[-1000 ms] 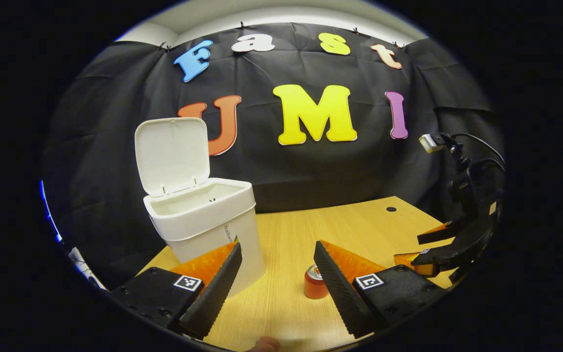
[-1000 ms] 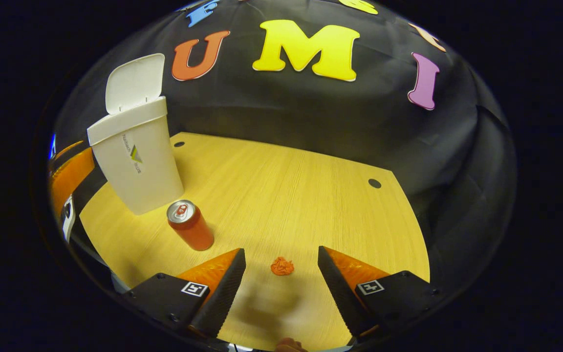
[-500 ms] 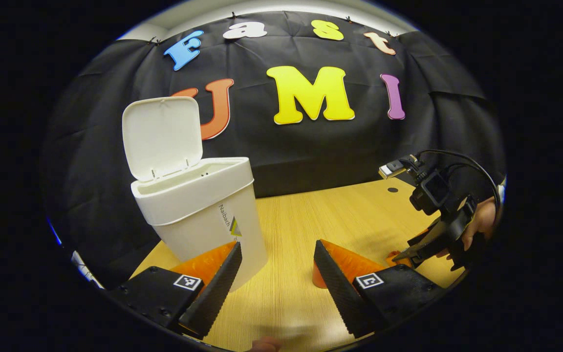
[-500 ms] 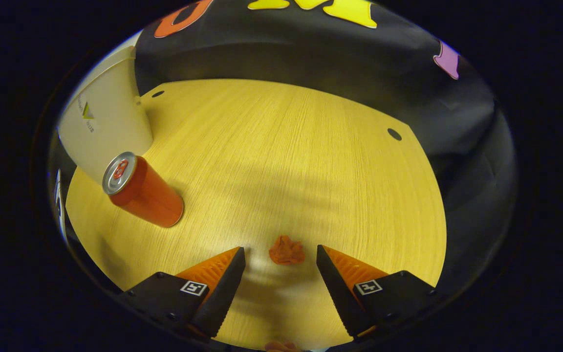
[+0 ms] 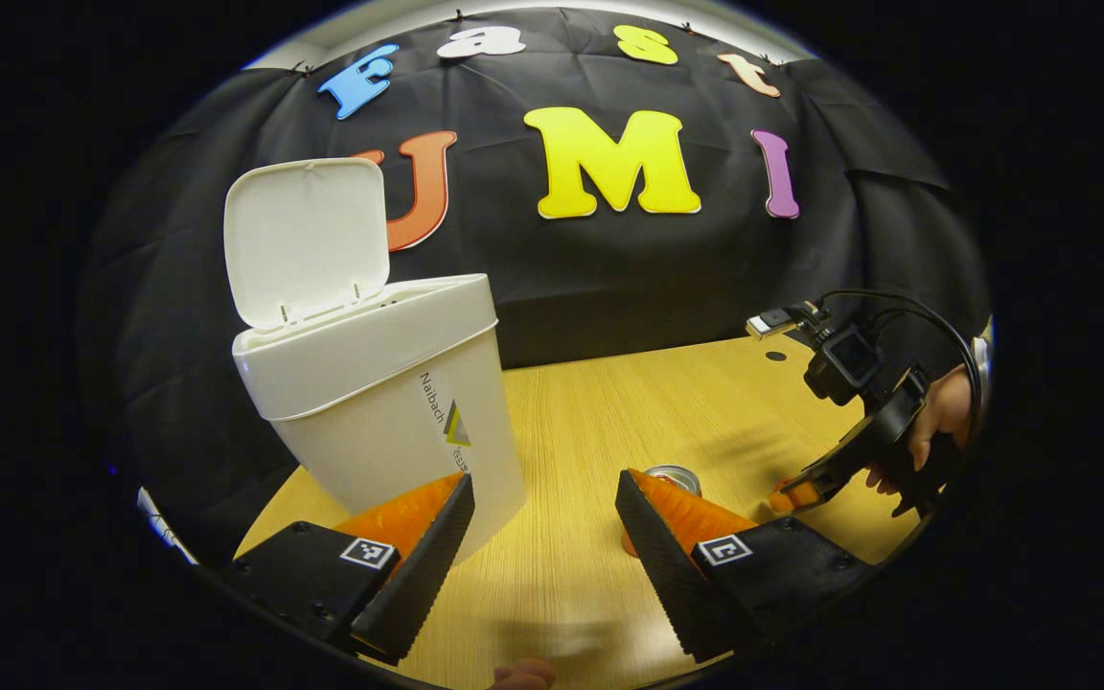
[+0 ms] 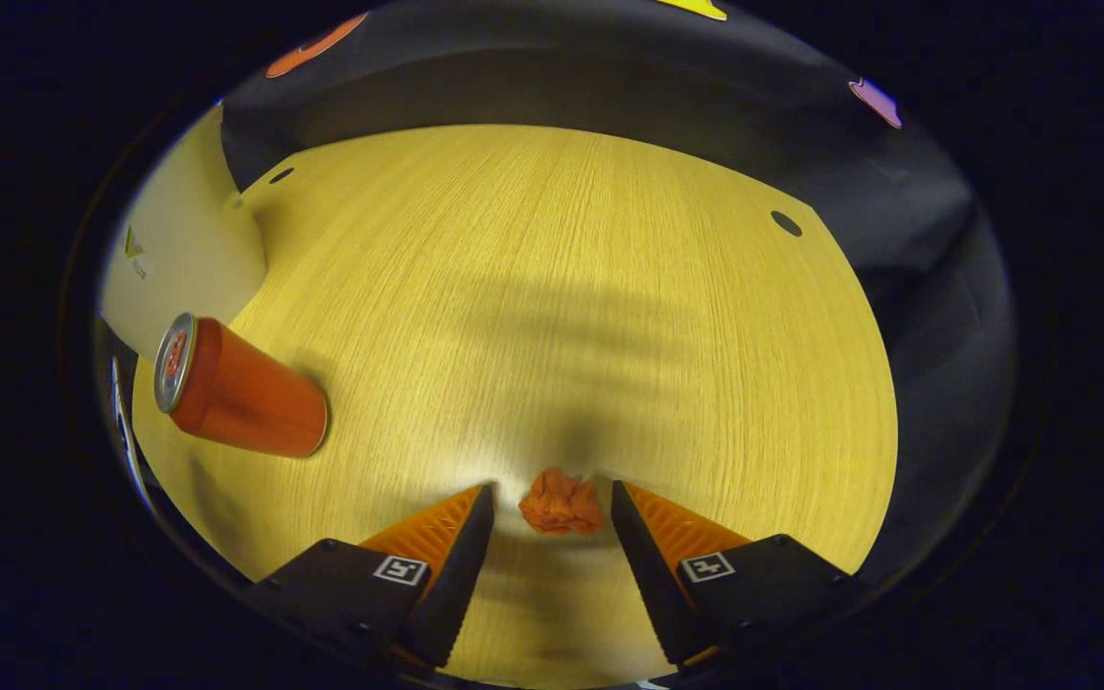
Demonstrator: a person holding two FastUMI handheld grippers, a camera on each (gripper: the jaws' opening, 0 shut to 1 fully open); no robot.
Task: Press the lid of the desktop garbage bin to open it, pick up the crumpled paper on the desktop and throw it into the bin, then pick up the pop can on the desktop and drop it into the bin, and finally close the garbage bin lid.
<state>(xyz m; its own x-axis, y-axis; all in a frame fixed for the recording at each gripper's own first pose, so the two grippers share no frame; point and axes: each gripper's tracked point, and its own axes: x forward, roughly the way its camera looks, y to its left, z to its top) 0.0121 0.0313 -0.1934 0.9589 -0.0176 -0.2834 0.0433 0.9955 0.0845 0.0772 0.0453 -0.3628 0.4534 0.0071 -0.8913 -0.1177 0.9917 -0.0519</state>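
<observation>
Left tool [image 5: 544, 498] before pop can [image 5: 672, 476], body half-hidden behind one finger.

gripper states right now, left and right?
Left gripper: open, holding nothing, near the bin.
Right gripper: open, fingers either side of the crumpled paper, not yet shut on it.
</observation>
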